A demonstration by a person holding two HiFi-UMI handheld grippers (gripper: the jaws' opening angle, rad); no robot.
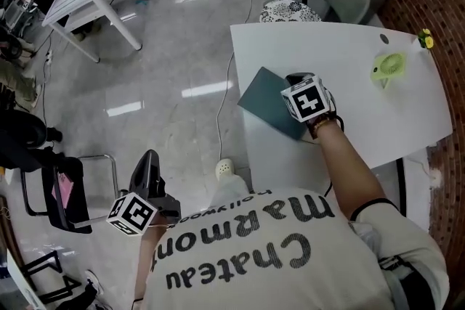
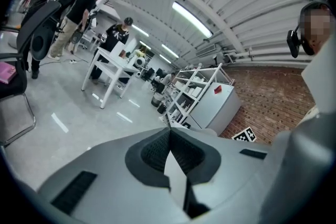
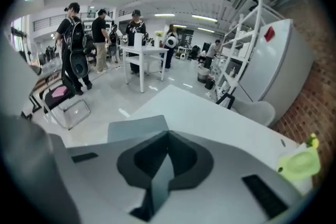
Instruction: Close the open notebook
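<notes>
- The left gripper (image 1: 149, 160) is closed on nothing, held off the table beside the person's body and pointing nearly level over the floor; it poses little danger there.
- The right gripper (image 1: 296, 80) is also pressed together and empty. A stray brush could, I judge, shove the notebook (image 1: 265, 102) off the edge or lift its cover. It hovers tilted downward, forearm stretched over the table (image 1: 349, 54).
- The teal notebook lies flat by the table's left corner and looks closed.
</notes>
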